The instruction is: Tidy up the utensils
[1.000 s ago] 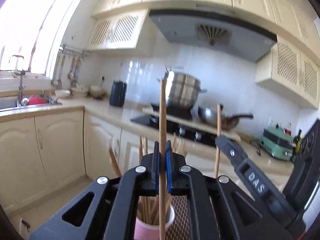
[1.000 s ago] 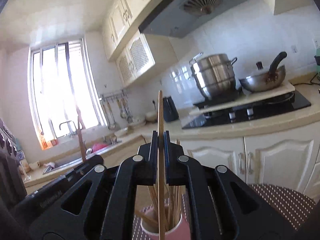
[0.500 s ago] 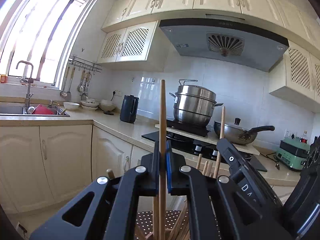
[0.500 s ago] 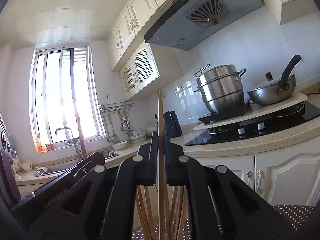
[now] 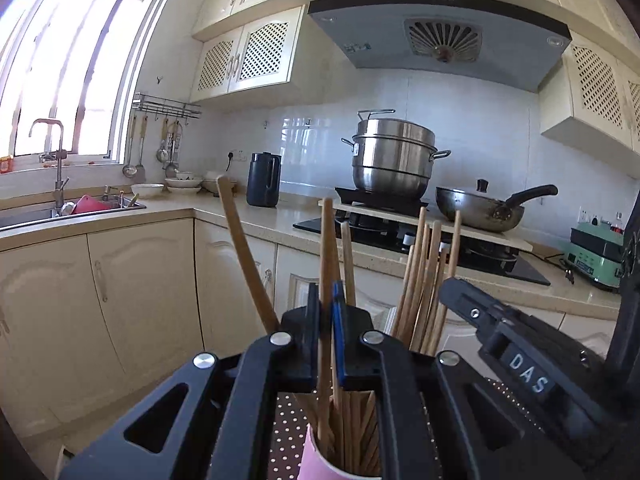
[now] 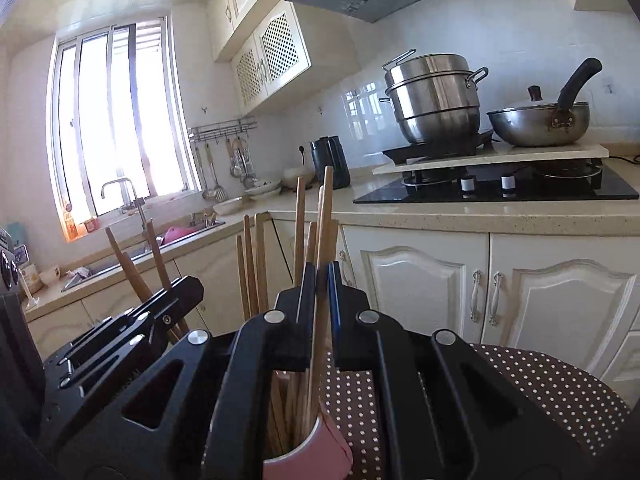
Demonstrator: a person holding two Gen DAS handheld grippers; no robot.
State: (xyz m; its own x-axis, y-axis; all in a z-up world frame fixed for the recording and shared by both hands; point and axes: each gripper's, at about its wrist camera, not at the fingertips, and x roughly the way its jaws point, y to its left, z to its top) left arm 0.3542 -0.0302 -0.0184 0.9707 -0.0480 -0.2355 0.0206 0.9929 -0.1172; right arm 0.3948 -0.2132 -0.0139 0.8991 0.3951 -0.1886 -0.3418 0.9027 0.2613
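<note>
A pink cup [image 5: 316, 460] holding several wooden chopsticks and a curved wooden handle [image 5: 240, 252] stands on a brown dotted mat [image 5: 286, 432]. My left gripper [image 5: 327, 292] is just above the cup, shut on an upright chopstick [image 5: 327, 240] whose lower end reaches into it. The right gripper body [image 5: 520, 360] is close beside it. In the right wrist view, my right gripper [image 6: 322, 276] hangs over the same cup [image 6: 332, 440]. Its jaws are opening. A chopstick [image 6: 325, 208] stands between them, leaning, with a gap at the blue pad, its foot in the cup.
Behind runs a cream counter [image 5: 224, 216] with a black kettle [image 5: 263, 180], a steel steamer pot [image 5: 394, 156] and a wok [image 5: 480, 208] on the black hob [image 6: 520, 188]. The sink [image 5: 68, 210] lies at the left under the window. Cabinet doors [image 6: 420, 292] face the mat.
Both grippers have sunk towards the cup, so the bundle of chopsticks now rises in front of them. The right chopstick, upright before, now leans in slightly parted jaws.
</note>
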